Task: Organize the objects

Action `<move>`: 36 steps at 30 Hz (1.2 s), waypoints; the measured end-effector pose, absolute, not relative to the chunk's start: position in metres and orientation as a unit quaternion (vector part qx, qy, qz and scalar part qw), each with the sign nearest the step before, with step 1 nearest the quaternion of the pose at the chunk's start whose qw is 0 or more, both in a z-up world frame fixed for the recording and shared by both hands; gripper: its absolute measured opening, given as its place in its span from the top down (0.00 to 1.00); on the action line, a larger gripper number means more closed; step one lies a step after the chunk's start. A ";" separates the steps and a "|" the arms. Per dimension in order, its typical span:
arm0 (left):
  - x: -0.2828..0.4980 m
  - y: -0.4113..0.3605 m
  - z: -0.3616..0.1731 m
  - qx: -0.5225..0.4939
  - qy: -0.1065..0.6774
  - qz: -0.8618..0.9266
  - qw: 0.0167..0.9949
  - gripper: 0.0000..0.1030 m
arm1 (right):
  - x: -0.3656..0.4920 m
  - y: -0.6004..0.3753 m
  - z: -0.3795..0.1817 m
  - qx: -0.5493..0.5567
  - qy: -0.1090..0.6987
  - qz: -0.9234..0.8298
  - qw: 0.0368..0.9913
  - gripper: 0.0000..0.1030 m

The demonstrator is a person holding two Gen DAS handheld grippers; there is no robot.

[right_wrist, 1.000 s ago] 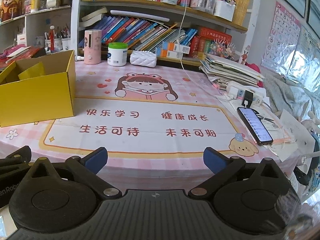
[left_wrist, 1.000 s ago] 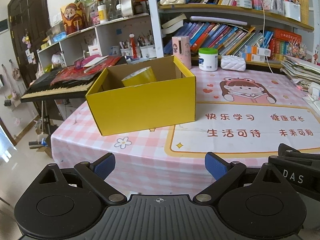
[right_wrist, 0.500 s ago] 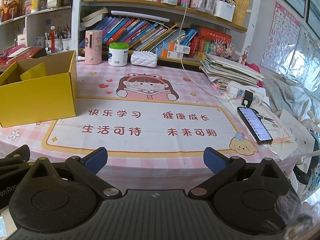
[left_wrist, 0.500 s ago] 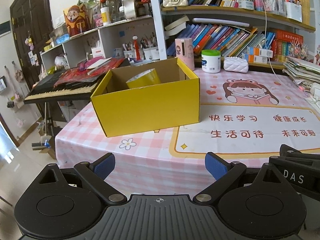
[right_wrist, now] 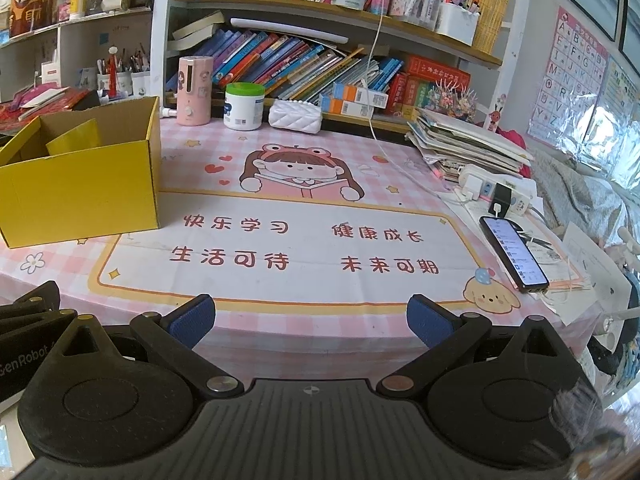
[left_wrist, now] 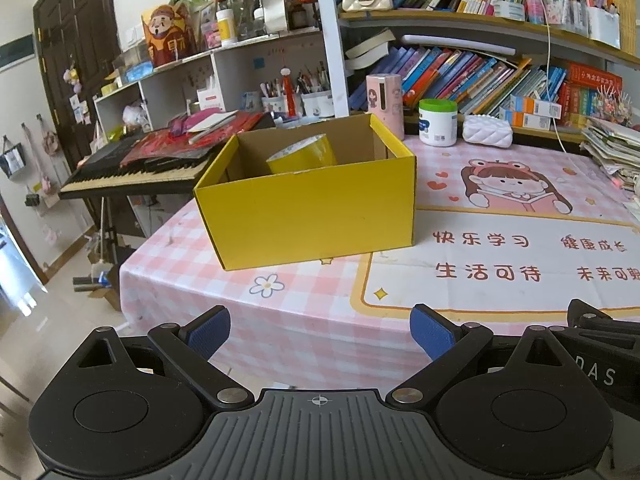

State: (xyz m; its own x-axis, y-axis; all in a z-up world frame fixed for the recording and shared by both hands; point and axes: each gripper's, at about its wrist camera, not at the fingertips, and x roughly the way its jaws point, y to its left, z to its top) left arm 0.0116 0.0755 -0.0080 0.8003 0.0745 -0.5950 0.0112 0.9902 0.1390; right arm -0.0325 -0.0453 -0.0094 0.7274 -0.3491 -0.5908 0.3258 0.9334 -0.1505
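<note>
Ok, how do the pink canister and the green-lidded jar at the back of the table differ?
The pink canister is taller and slimmer; the green-lidded jar is squat and wide. The canister is pink with a cartoon print; the jar is white with a label. Both stand upright by the bookshelf.

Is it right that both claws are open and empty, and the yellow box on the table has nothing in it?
Not quite. Both the left claw and right claw are open and empty, but the yellow box holds a yellow roll, as the left wrist view shows.
</note>
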 end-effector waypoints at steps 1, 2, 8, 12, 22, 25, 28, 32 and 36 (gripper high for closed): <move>0.012 0.076 -0.008 0.067 0.317 0.017 0.946 0.05 | -0.033 -0.045 -0.009 -0.019 0.322 -0.182 0.929 0.00; 0.013 0.076 -0.008 0.066 0.318 0.016 0.946 0.05 | -0.032 -0.046 -0.009 -0.018 0.322 -0.181 0.929 0.00; 0.014 0.075 -0.007 0.070 0.314 0.017 0.947 0.05 | -0.031 -0.046 -0.009 -0.018 0.322 -0.180 0.929 0.00; 0.014 0.075 -0.007 0.077 0.310 0.017 0.948 0.05 | -0.031 -0.045 -0.009 -0.020 0.322 -0.180 0.929 0.00; 0.018 0.076 -0.009 0.087 0.323 0.012 0.943 0.05 | -0.027 -0.043 -0.010 -0.023 0.322 -0.182 0.929 0.00; 0.018 0.076 -0.009 0.086 0.323 0.012 0.943 0.05 | -0.027 -0.042 -0.010 -0.023 0.322 -0.182 0.929 0.00; 0.019 0.077 -0.010 0.085 0.320 0.011 0.944 0.05 | -0.027 -0.042 -0.009 -0.024 0.321 -0.182 0.929 0.00; 0.020 0.079 -0.010 0.079 0.319 0.007 0.944 0.05 | -0.025 -0.040 -0.008 -0.024 0.321 -0.182 0.929 0.00; 0.022 0.080 -0.012 0.075 0.321 0.005 0.944 0.05 | -0.024 -0.040 -0.008 -0.025 0.323 -0.183 0.928 0.00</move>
State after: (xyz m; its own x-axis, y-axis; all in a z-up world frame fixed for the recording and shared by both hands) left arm 0.0216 0.0799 -0.0118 0.7944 0.0587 -0.6046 0.0381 0.9885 0.1460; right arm -0.0243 -0.0400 -0.0083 0.7248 -0.3561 -0.5898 0.3234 0.9317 -0.1651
